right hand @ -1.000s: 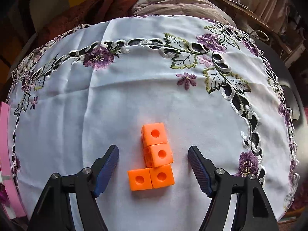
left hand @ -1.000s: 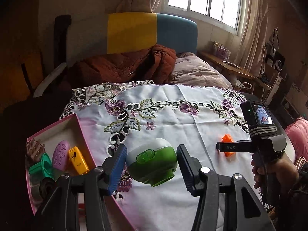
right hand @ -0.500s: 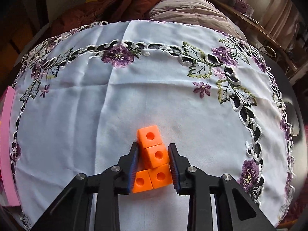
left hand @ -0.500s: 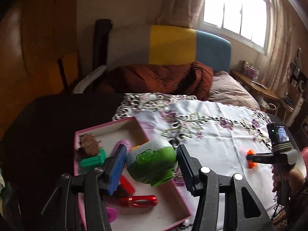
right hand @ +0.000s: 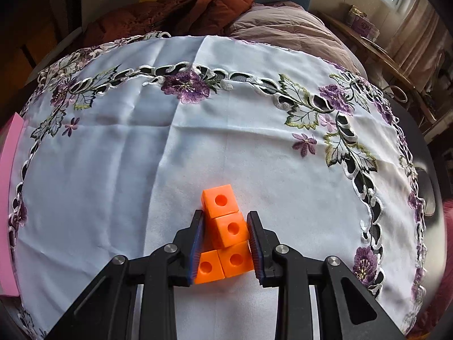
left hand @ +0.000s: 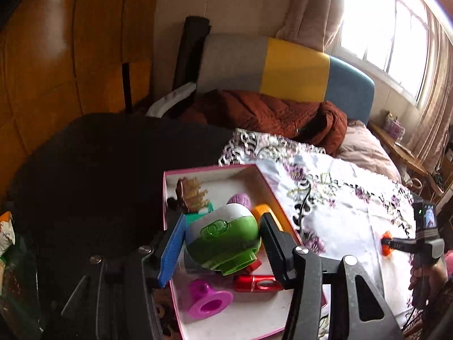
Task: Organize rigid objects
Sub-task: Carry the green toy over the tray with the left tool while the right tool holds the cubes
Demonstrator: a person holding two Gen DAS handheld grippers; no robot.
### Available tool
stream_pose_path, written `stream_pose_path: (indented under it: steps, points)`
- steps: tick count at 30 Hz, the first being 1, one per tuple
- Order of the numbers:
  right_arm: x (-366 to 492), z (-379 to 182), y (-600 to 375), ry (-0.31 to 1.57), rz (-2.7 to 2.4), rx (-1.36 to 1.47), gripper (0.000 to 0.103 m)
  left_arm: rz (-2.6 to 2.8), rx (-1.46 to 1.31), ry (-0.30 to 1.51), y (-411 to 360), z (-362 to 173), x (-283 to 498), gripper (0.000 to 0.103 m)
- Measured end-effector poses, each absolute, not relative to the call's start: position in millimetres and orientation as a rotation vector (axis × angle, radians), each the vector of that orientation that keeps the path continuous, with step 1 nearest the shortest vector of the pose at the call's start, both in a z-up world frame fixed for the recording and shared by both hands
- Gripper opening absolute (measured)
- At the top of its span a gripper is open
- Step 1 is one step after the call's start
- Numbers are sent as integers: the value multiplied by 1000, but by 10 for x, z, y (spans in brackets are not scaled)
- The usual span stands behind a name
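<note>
My left gripper [left hand: 220,243] is shut on a green and white round toy [left hand: 223,240] and holds it over the pink-rimmed box [left hand: 209,168]. The box holds a magenta cup [left hand: 208,301], a red cylinder [left hand: 254,283], a purple egg [left hand: 240,199], a yellow piece [left hand: 264,211], a green piece and a brown comb-like toy [left hand: 192,194]. My right gripper [right hand: 225,239] is shut on an orange block piece [right hand: 226,226] made of joined cubes, on the white embroidered cloth [right hand: 198,141]. The right gripper also shows in the left wrist view [left hand: 396,245], at the far right.
The cloth covers a round dark table [left hand: 99,170]. The pink box edge [right hand: 8,184] shows at the left in the right wrist view. Behind are a bed with a brown quilt [left hand: 269,113], a colourful headboard and a window.
My left gripper has carried the green toy left, from above the cloth to above the box. My right gripper has closed onto the orange block piece.
</note>
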State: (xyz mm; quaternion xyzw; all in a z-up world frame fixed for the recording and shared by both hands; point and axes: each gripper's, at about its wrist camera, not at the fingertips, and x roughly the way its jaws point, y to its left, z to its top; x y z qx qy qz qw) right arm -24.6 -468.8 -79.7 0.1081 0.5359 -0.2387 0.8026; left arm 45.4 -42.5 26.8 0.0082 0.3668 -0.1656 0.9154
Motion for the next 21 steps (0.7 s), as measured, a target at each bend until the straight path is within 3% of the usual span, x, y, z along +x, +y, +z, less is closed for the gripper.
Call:
stream_pose_path:
  steps: [10, 21]
  points:
    - [-198, -761, -4497, 1127, -463, 165, 30, -424, 28, 838, -641, -63, 414, 54]
    - [-201, -764, -4527, 1128, -458, 164, 30, -488, -80, 810, -409, 166, 398, 54]
